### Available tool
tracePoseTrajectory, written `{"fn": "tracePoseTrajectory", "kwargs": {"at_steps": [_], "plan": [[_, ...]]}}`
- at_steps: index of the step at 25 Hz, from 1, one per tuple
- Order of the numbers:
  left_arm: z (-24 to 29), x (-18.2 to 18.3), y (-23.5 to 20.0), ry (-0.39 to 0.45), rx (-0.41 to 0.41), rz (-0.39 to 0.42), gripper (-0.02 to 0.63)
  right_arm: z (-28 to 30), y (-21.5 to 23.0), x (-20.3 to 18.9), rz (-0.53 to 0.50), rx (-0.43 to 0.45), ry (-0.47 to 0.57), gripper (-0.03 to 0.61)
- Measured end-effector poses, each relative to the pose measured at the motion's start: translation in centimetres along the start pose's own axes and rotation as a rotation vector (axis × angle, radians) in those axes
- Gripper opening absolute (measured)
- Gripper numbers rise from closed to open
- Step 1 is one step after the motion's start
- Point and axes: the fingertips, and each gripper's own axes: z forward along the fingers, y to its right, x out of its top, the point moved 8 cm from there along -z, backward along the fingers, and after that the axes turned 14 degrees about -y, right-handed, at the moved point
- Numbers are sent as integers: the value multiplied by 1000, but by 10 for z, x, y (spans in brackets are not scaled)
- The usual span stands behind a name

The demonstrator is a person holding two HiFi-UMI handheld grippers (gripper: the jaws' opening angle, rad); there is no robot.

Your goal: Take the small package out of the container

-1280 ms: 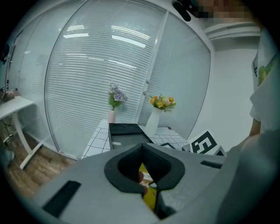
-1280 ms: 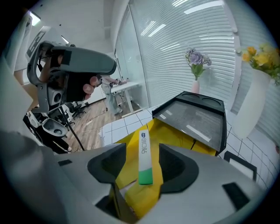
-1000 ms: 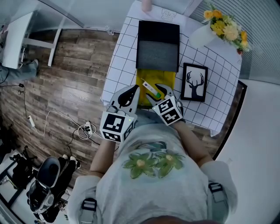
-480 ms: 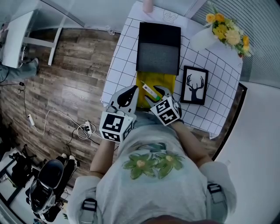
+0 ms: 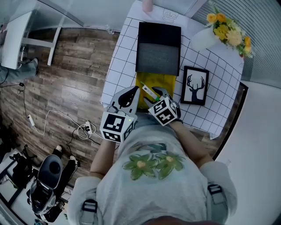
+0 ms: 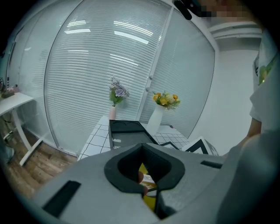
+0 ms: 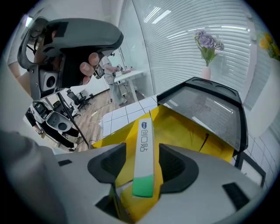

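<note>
The small package [image 5: 148, 92], a long white box with a green end, lies over the mouth of a yellow bag [image 5: 160, 82] on the grid-cloth table [image 5: 120, 57]. My right gripper [image 5: 152, 96] is shut on it. In the right gripper view the package [image 7: 144, 148] runs forward between the jaws, above the yellow bag [image 7: 188, 127]. My left gripper [image 5: 136, 90] is shut, tips at the bag's left edge. Whether it pinches the bag is hidden. Yellow shows through the loop of the left gripper [image 6: 143, 148]. An open black box [image 5: 158, 57] lies just beyond the bag.
A framed deer picture [image 5: 195, 83] lies right of the bag. A white vase with yellow flowers [image 5: 206, 35] stands at the far right and a pink vase [image 5: 147, 4] at the far edge. Cables [image 5: 85, 128] and a chair [image 5: 46, 176] are on the wooden floor to the left.
My right gripper has shifted slightly left and toward me, carrying the package with it. The left gripper and the black box have stayed put.
</note>
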Motion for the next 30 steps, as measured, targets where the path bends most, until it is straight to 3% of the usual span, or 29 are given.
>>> {"fn": "tracePoseTrajectory", "kwargs": {"at_steps": [21,30], "plan": [[-1,4,3,8,-16,16,7,12,-1,-7,5,-18,-65,206],[2,1,6,-2,-21,15,6,14,2,-9,1,-56,-79,106]]}}
